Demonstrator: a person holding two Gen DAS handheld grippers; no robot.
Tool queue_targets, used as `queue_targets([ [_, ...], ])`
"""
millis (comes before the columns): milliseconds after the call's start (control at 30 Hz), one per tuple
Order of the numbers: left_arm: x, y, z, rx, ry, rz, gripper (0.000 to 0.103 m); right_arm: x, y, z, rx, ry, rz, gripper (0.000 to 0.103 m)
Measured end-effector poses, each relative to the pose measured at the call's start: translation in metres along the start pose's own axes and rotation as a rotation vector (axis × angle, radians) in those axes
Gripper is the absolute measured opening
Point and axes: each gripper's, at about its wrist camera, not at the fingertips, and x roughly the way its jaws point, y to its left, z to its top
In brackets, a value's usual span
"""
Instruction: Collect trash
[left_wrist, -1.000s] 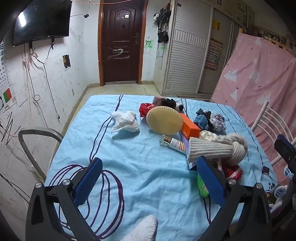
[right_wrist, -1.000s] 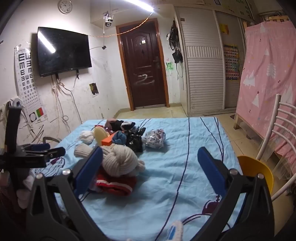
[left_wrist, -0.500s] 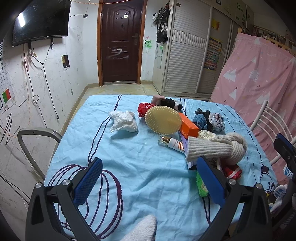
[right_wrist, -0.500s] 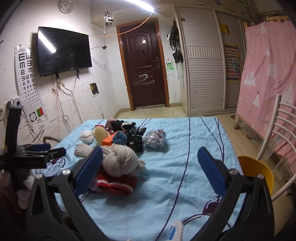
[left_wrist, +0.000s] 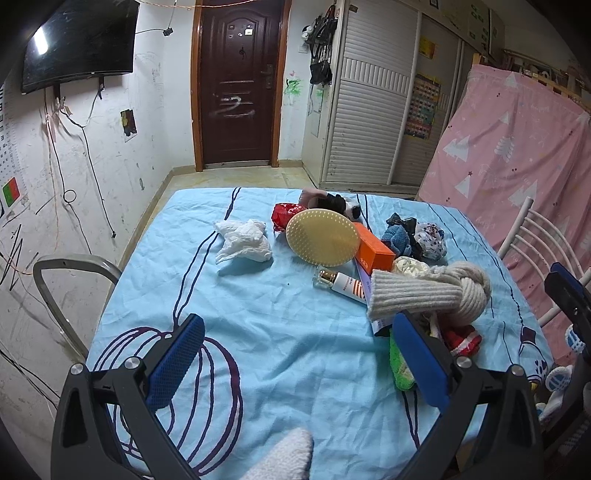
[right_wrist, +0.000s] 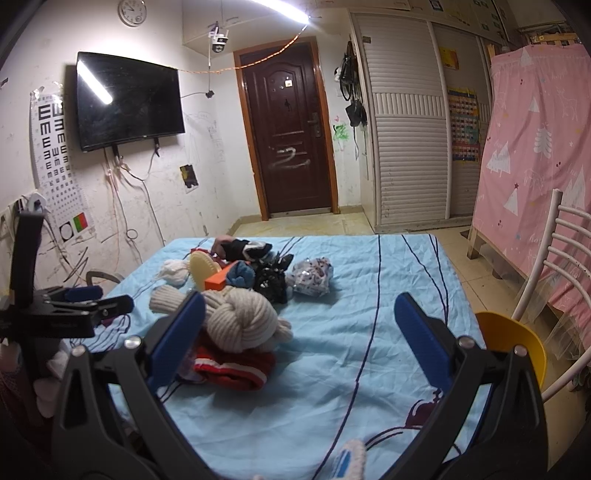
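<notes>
A crumpled white tissue (left_wrist: 243, 242) lies on the blue tablecloth (left_wrist: 258, 332), left of a clutter pile; it also shows in the right wrist view (right_wrist: 175, 271). A red wrapper (left_wrist: 282, 216) sits behind a round yellow brush (left_wrist: 322, 237). A crumpled patterned bag (right_wrist: 312, 276) and a black bag (right_wrist: 269, 282) lie in the pile. My left gripper (left_wrist: 295, 365) is open and empty above the near part of the table. My right gripper (right_wrist: 299, 339) is open and empty, right of a knotted cream scarf (right_wrist: 240, 321).
The pile also holds an orange box (left_wrist: 375, 249), a small bottle (left_wrist: 341, 284), a red knit item (right_wrist: 232, 363) and a green item (left_wrist: 400, 363). A grey chair (left_wrist: 66, 288) stands at the left. A white chair with a yellow seat (right_wrist: 517, 345) stands at the right.
Both views have shifted only slightly; the left gripper has edged a little toward the table. Nothing was taken hold of or let go.
</notes>
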Motion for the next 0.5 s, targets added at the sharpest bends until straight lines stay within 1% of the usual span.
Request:
queue_targets([
  [500, 0.002, -0.0007, -0.0013, 0.001, 0.006, -0.006, 0.093, -0.0002, 0.0012, 0.0013, -0.002, -0.001, -0.002, 0.098],
])
